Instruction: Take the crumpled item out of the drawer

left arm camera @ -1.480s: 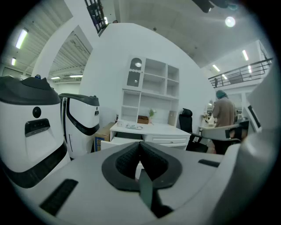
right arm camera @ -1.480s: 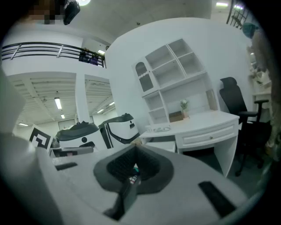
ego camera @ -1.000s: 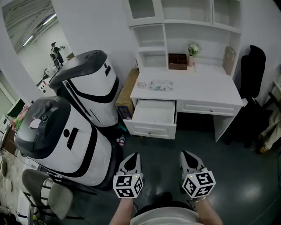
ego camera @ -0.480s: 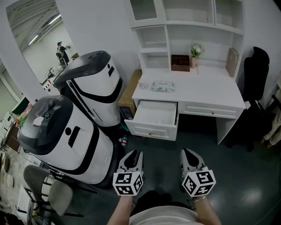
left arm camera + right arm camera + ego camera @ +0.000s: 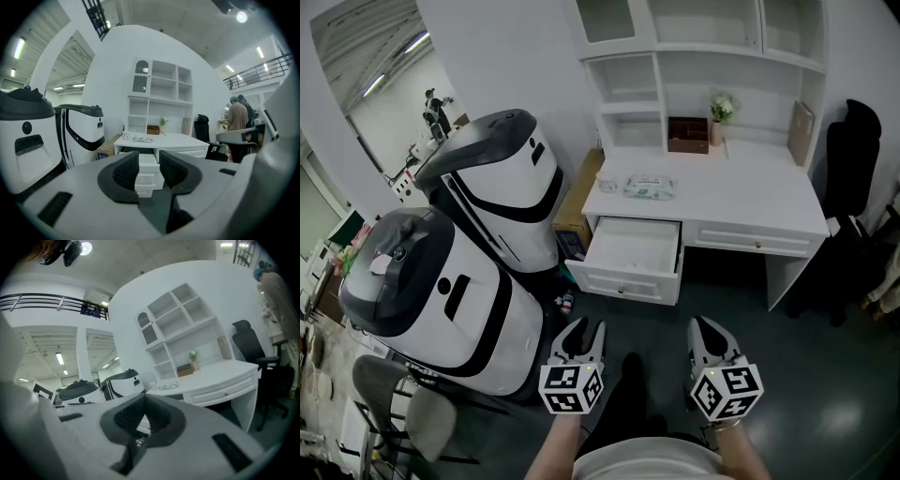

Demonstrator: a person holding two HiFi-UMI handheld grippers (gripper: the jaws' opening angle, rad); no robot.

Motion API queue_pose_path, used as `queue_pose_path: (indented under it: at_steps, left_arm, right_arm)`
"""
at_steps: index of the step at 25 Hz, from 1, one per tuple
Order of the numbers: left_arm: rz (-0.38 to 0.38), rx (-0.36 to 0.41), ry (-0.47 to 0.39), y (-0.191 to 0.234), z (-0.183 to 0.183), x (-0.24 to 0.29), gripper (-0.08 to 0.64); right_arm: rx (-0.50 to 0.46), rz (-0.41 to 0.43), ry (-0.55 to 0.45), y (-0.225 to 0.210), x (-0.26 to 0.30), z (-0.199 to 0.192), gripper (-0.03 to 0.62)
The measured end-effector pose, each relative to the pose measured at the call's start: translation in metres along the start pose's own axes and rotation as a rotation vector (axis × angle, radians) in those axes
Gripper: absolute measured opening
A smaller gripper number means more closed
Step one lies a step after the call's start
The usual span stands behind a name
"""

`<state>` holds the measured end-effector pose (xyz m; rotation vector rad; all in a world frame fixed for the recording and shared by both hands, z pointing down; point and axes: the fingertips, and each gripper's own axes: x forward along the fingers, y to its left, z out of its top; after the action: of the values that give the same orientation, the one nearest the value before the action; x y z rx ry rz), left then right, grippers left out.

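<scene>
The white desk (image 5: 741,192) has its left drawer (image 5: 633,251) pulled open; the inside looks bare white, and no crumpled item shows in it from here. My left gripper (image 5: 590,328) hangs over the dark floor short of the drawer. Its jaws have just been opening, and now stand open with nothing between them. In the left gripper view the drawer front (image 5: 148,165) shows through the gap of the left gripper (image 5: 149,158). My right gripper (image 5: 705,328) is level with it to the right, also well short of the desk. The right gripper (image 5: 144,398) is shut, its pads meeting at the tips on nothing.
Two large white-and-black machines (image 5: 502,178) (image 5: 431,291) stand left of the desk, with a cardboard box (image 5: 577,192) between them and it. A black office chair (image 5: 848,187) stands at the right. A packet (image 5: 649,186) and a brown box (image 5: 682,134) sit on the desktop. A small bottle (image 5: 567,300) lies on the floor.
The left gripper's jaws have parted from shut to open. Both grippers have edged toward the desk, and a dark shoe has stepped forward between them.
</scene>
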<state>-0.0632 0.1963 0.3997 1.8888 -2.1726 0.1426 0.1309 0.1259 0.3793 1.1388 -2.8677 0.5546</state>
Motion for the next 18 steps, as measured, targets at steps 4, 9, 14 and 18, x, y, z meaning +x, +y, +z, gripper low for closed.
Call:
queue_pose_path:
  at_steps: [4, 9, 14, 18]
  left_arm:
    - [-0.005, 0.010, 0.001, 0.005, 0.006, 0.025, 0.136]
    - [-0.015, 0.014, 0.012, 0.021, 0.010, 0.059, 0.143]
    - [-0.033, 0.016, 0.031, 0.043, 0.015, 0.100, 0.146]
    - [-0.052, 0.016, 0.042, 0.063, 0.024, 0.139, 0.147]
  right_arm:
    - [0.003, -0.014, -0.006, -0.011, 0.017, 0.005, 0.002]
    - [-0.003, -0.032, 0.006, -0.017, 0.048, 0.006, 0.002]
    - [-0.002, -0.041, 0.016, -0.022, 0.090, 0.010, 0.002]
    - [-0.003, -0.063, 0.025, -0.029, 0.129, 0.017, 0.002]
